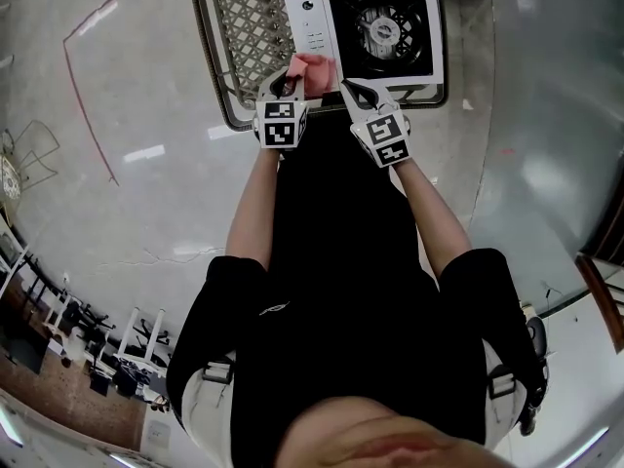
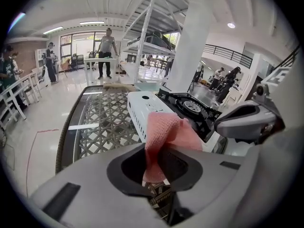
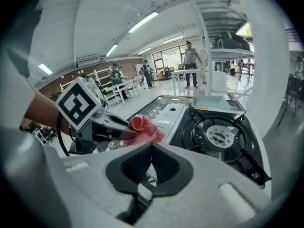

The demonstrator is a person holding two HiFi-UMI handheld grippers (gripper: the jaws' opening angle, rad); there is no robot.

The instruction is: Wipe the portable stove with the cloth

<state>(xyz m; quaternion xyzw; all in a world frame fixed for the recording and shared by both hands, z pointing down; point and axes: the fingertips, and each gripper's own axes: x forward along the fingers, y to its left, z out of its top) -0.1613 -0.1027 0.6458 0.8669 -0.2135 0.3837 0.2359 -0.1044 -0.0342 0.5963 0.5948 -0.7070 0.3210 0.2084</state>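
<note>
So the left gripper [image 1: 291, 76] has its fingers pinching the pink cloth [image 1: 314, 68], all bunched up at the near edge of the portable stove [image 1: 363, 33], which sits on the lattice-top bench [image 1: 239, 37]. The right gripper [image 1: 348, 88] is empty, fingers pressed together, just beside it. My tip: lay the cloth flat on the white control panel [image 1: 310, 18] first, then press lightly and sweep in long strokes. Keep clear of the burner [image 1: 385, 27] so the fabric doesn't snag.
</note>
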